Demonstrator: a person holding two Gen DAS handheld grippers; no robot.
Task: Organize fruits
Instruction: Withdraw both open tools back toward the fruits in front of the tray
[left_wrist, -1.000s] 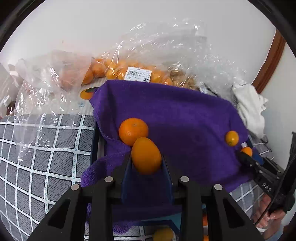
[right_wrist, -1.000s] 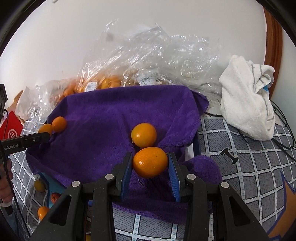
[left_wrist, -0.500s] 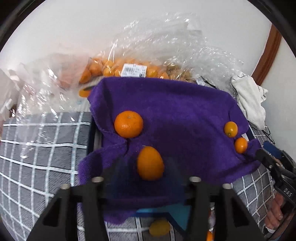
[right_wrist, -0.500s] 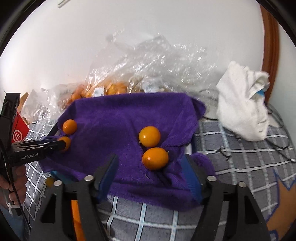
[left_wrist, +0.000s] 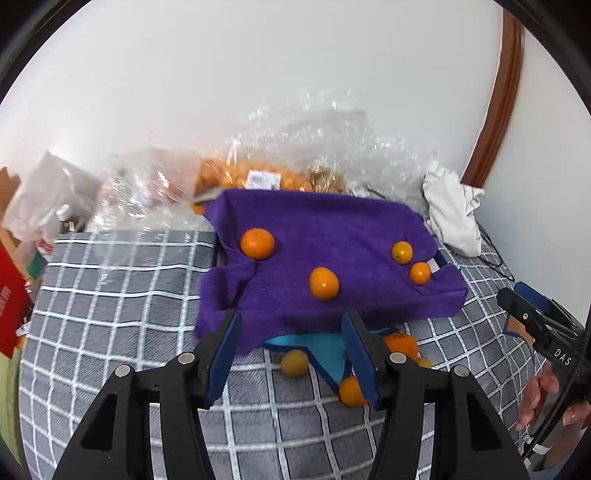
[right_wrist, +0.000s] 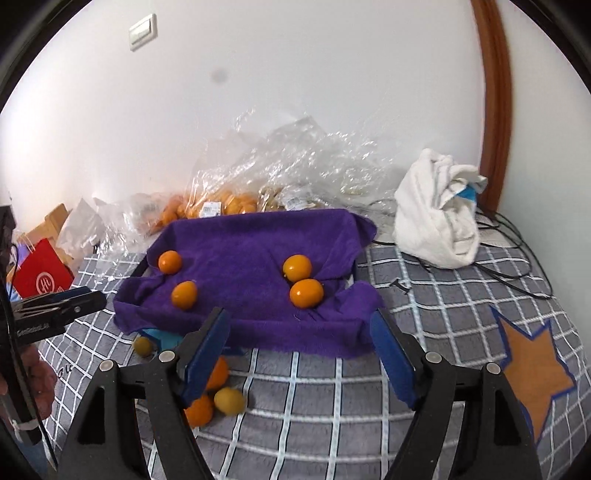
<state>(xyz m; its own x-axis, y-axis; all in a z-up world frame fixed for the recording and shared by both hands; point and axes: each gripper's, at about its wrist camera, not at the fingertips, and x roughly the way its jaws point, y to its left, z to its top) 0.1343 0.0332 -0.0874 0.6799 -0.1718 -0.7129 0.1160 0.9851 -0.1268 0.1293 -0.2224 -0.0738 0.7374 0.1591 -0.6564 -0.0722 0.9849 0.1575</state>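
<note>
My left gripper (left_wrist: 291, 332) and right gripper (right_wrist: 299, 328) fingers have just been opening, empty, angled downward at frame bottom. Four oranges (left_wrist: 324, 283) rest on the purple towel (left_wrist: 332, 229).

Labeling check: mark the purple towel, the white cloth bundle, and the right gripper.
purple towel (right_wrist: 243, 243): right wrist view, bare middle of the cloth.
white cloth bundle (right_wrist: 432, 221): right wrist view, centre of the bundle.
right gripper (right_wrist: 299, 354): right wrist view, midway between its open fingertips.

"DAS" on the right gripper (left_wrist: 517, 312), round white logo on red bag (right_wrist: 42, 282)
</note>
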